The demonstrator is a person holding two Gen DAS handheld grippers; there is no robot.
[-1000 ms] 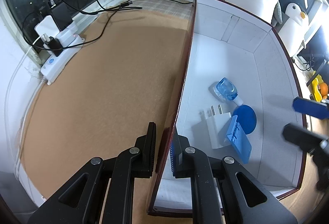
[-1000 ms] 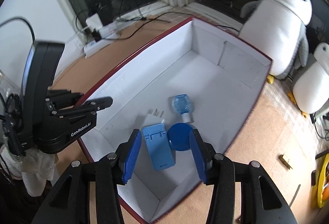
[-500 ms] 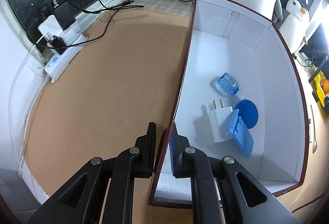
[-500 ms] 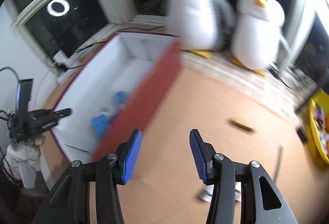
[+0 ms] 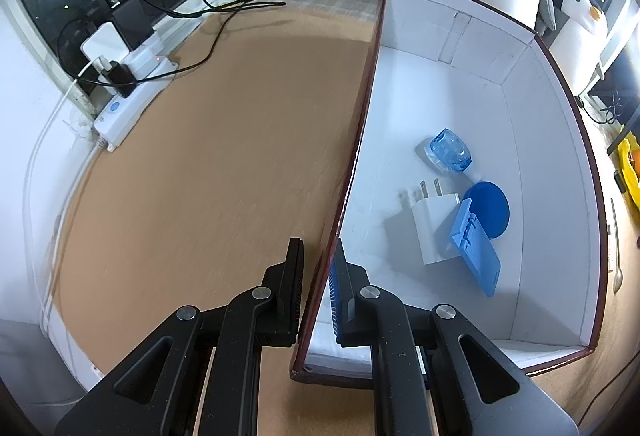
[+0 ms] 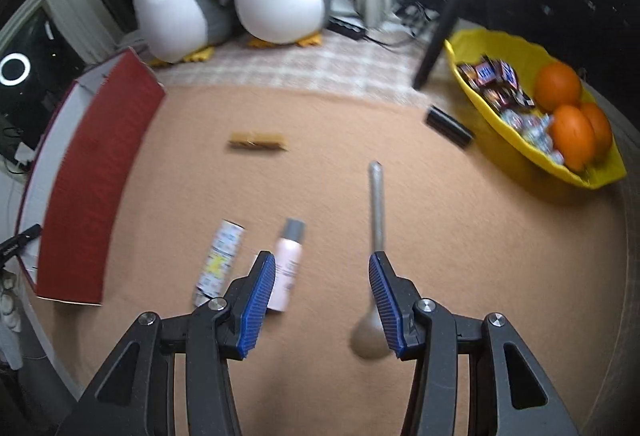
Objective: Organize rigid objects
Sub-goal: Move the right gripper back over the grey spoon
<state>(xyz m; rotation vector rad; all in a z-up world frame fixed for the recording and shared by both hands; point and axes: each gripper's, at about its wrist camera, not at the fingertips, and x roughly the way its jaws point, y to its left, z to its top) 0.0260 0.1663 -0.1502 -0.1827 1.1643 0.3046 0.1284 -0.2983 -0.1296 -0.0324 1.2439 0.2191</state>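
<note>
The dark-red cardboard box with a white inside [image 5: 540, 140] stands on the tan cork tabletop [image 5: 208, 172], its long axis running away from the left wrist camera toward the window, and the left gripper [image 5: 316, 284] comes in low from the near end, its two jaws narrowed onto the box's near long wall, the black pad outside and the blue ribbed pad inside. On the box floor lie a clear blue plastic capsule-shaped piece [image 5: 450, 155], a white wall charger [image 5: 434, 226] with its two prongs pointing toward the far end, a flat round dark-blue disc [image 5: 490, 208], and a light-blue rectangular plastic holder [image 5: 476, 252] that leans against the charger and overlaps the disc. In the right wrist view the same box sits at the left edge, showing its red outer wall. The right gripper [image 6: 322, 302] hovers over the tabletop well apart from the box, jaws wide and holding nothing. Between and just beyond its fingers lie a long grey metal spoon [image 6: 376, 212], handle pointing away and bowl beside the right finger, a pale pink spray bottle with a grey cap [image 6: 290, 260] lying cap-away by the left finger, and a white printed tube [image 6: 220, 258] beside it. Farther off rest a tan wooden clothespin [image 6: 257, 140] lying crosswise, a small black rectangular block [image 6: 448, 126], and a yellow bowl of oranges and wrapped sweets [image 6: 516, 152].
</note>
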